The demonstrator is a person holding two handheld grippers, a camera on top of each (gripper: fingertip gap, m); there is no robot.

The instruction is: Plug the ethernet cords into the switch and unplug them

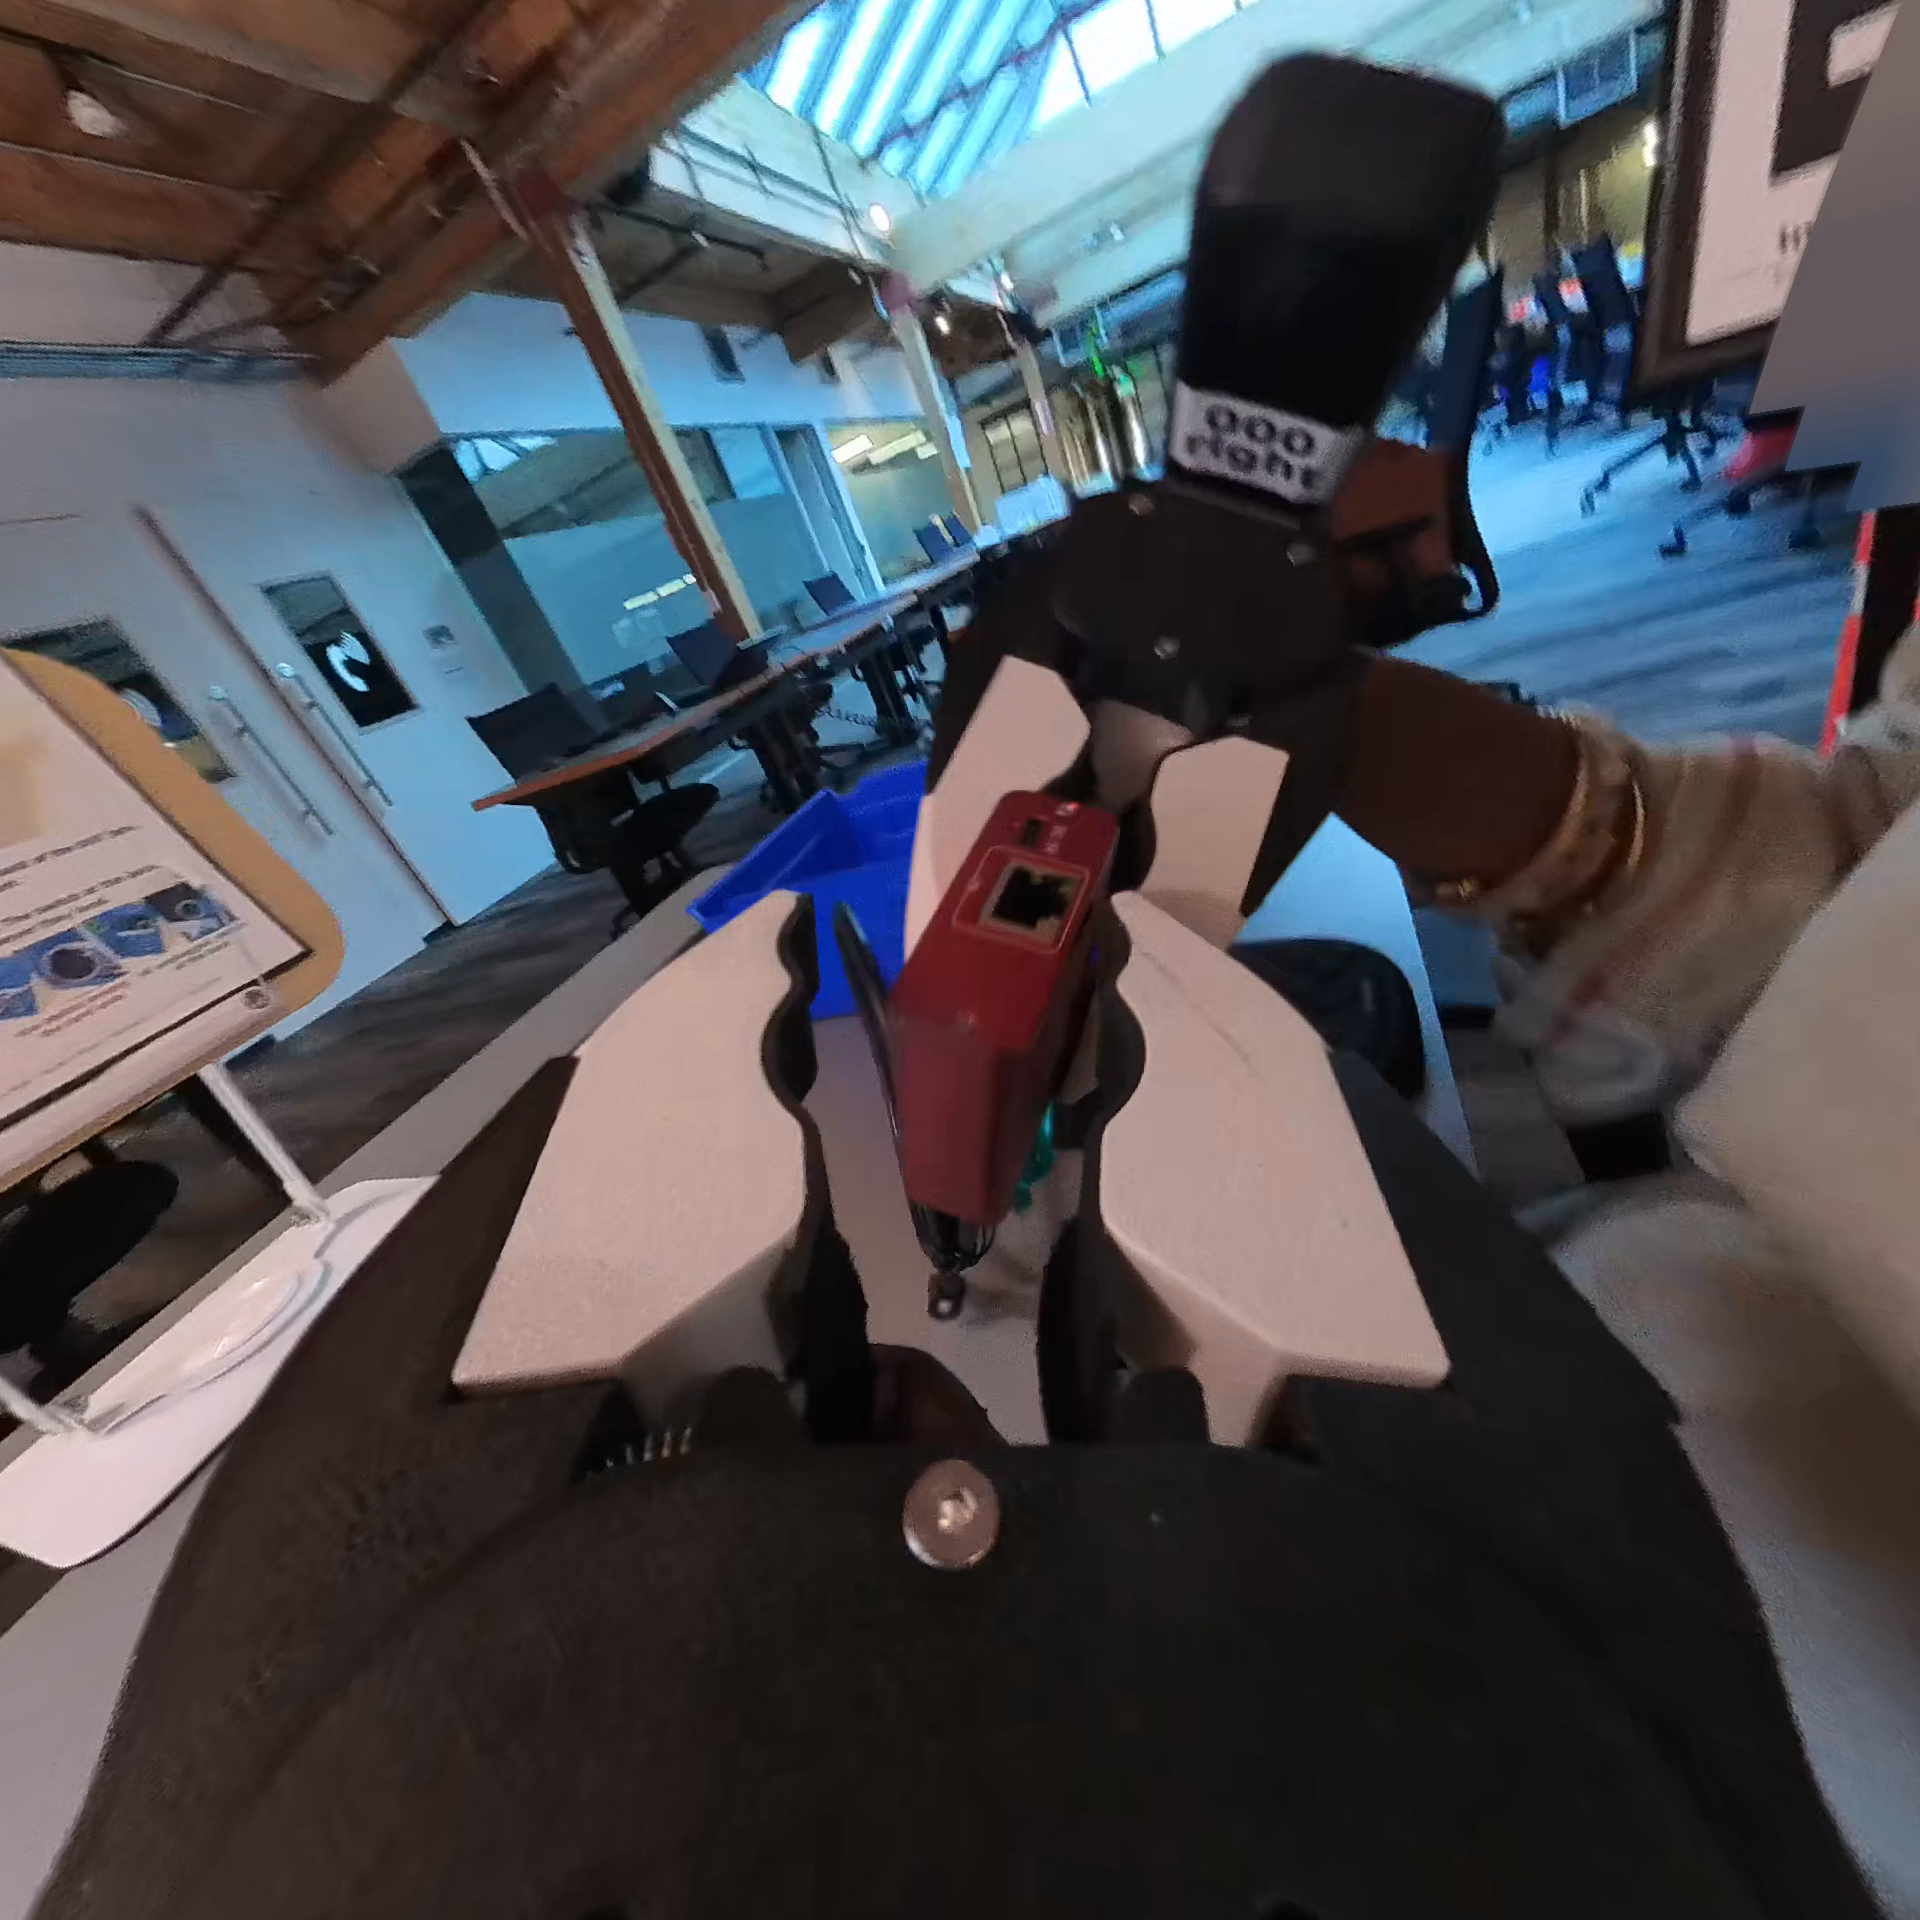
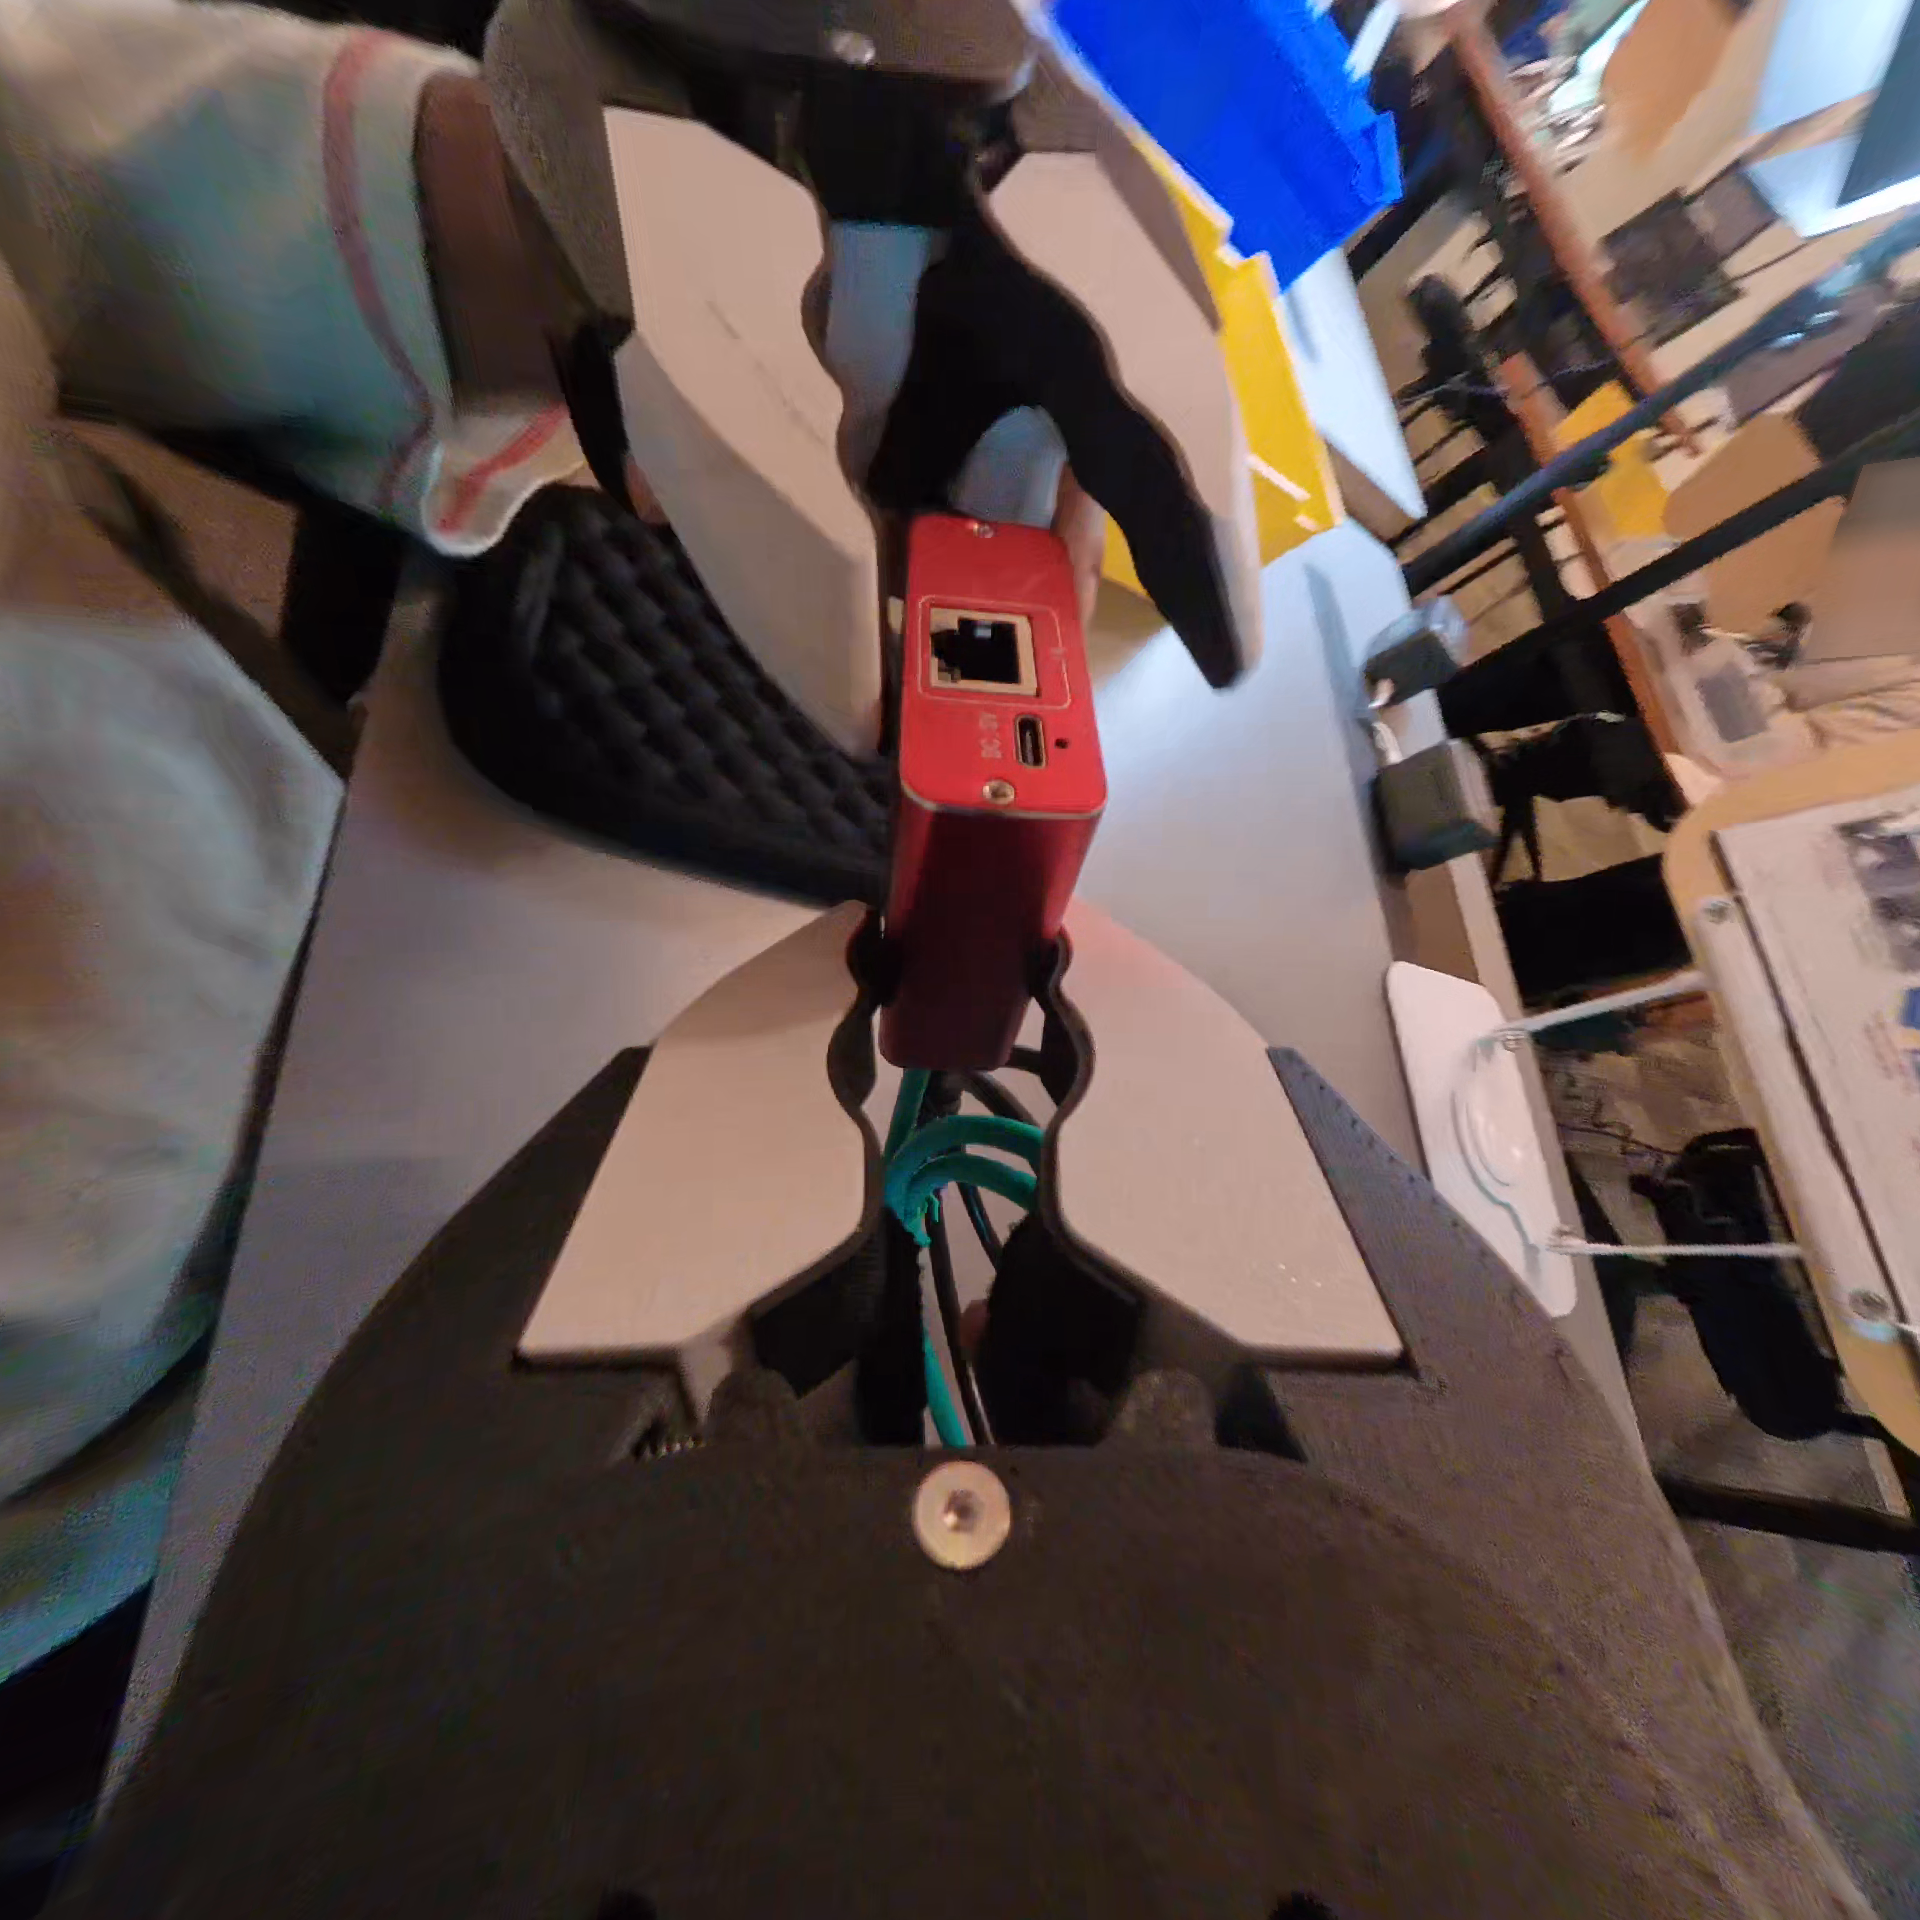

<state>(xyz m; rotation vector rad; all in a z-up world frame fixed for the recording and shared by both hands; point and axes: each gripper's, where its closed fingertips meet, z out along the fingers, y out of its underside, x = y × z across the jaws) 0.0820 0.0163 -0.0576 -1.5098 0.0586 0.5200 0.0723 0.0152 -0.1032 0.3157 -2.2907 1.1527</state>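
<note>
A red switch (image 1: 987, 1039) (image 2: 982, 883) hangs in the air between my two grippers, which face each other. An empty ethernet port (image 1: 1029, 899) (image 2: 977, 649) shows on its end face. My right gripper (image 2: 961, 940) is shut on the switch's lower body. My left gripper (image 1: 951, 925) is open around the switch, with a gap on one side. Green cords (image 2: 956, 1164) (image 1: 1039, 1153) and thin black cords (image 1: 940, 1236) hang below the switch. Where they join it is hidden.
The grey table (image 2: 1195, 831) lies below. A blue bin (image 1: 821, 883) (image 2: 1226, 114) and a yellow bin (image 2: 1268, 416) stand at its far end. A sign on a clear stand (image 1: 135, 935) (image 2: 1818, 987) is at one side, and a black mesh bag (image 2: 644, 707) at the other.
</note>
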